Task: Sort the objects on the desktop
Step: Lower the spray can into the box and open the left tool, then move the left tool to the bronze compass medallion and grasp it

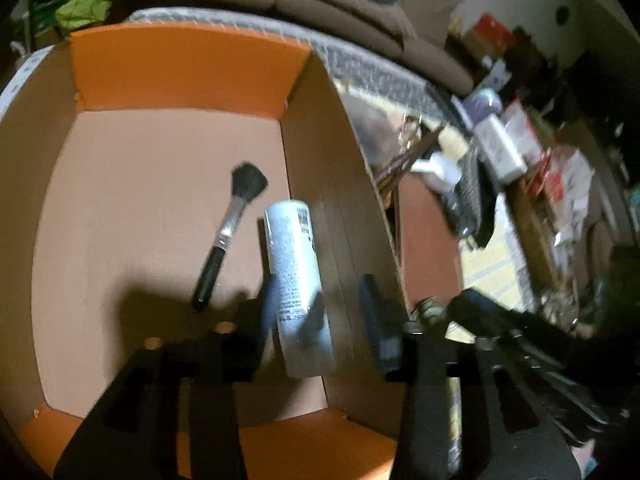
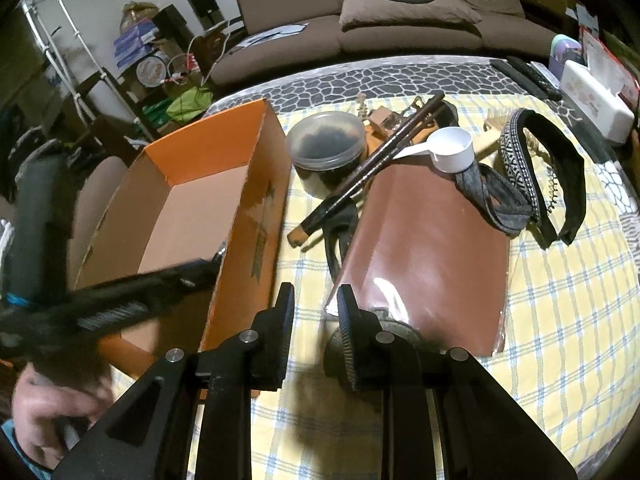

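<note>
Hovering over the open orange cardboard box (image 1: 188,64), the left gripper (image 1: 320,304) had its jaws spread apart, and the white cylindrical bottle with black print (image 1: 294,264) lay between them in the lower middle of the left wrist view, its long axis running away from the jaws toward the box's far wall. Motion blur hid whether the pads were touching it; I judged it released or nearly so, the left hand being by far the nearer. On the box floor, just left of the bottle, a black-handled makeup brush with a dark bristle head (image 1: 230,232) lay on a slant, apart from it; nothing else showed inside.

In the right wrist view the right gripper (image 2: 314,296) held its jaws narrowly apart with nothing between them, low in the frame over the yellow checked cloth on the counter (image 2: 568,320), beside the box's right wall. Ahead lay a glossy brown rectangular board (image 2: 424,256), and beyond it a round dark lidded tub (image 2: 326,140), dark chopsticks (image 2: 384,156), a white plastic scoop (image 2: 452,152) and black headbands (image 2: 560,176), all unsorted.
</note>
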{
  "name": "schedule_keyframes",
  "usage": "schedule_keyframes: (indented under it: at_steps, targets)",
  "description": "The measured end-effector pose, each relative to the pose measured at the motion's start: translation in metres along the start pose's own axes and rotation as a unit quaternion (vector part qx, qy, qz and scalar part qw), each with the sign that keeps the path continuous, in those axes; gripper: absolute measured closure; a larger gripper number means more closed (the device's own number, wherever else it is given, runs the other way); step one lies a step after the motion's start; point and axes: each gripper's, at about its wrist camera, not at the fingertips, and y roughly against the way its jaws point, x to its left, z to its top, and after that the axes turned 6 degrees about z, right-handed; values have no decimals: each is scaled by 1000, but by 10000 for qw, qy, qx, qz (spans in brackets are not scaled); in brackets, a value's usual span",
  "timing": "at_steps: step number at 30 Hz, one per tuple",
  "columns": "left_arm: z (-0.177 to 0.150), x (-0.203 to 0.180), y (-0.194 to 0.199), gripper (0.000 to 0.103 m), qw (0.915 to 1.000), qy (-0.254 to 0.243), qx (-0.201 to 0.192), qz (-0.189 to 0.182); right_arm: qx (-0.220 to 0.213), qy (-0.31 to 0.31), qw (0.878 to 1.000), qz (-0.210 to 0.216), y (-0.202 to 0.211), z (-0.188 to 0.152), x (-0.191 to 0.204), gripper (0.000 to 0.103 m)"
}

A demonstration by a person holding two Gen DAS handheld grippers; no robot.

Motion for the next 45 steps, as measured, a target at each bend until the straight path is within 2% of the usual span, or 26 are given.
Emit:
schedule_keyframes:
  at_steps: [4, 6, 8, 9, 14, 15, 20, 28, 36, 45]
  targets:
    - [2, 11, 19, 30, 9993, 176, -314, 43, 42, 19, 10000, -57, 1, -4, -3, 66]
    - [3, 20, 23, 30, 9987, 328, -376, 67, 48, 21, 10000, -75, 2, -5, -5, 60]
    - [1, 28, 23, 25, 9981, 522, -326, 51, 34, 31, 9999, -118, 4, -6, -7, 48]
    - [0, 29, 22, 22, 9977, 591, -323, 27, 21, 38, 9999, -154, 5, -7, -9, 47]
    - [-9, 15, 36, 8, 9971, 328, -669, 165, 13, -12, 9998, -221, 10, -9, -19, 37]
    - [-11, 11, 41, 0, 9963, 252, -804, 149, 8, -25, 9997, -237, 11, -10, -21, 36]
    - [-25, -10, 61, 0, 9915, 38, -1290, 162, -12, -126, 9995, -277, 18, -15, -34, 25]
    - [-43, -41, 54, 0, 9930, -317, -1131, -122, -89, -314, 9988, -361, 32, -22, -59, 25]
    - [-67, -96, 47, 0, 9880, -1105, -1082, 25, -174, -645, 9970, -383, 44, -27, -97, 24]
    - [-84, -131, 22, 0, 9854, -1462, -860, 150, -219, -1006, 9941, -332, 48, -35, -142, 24]
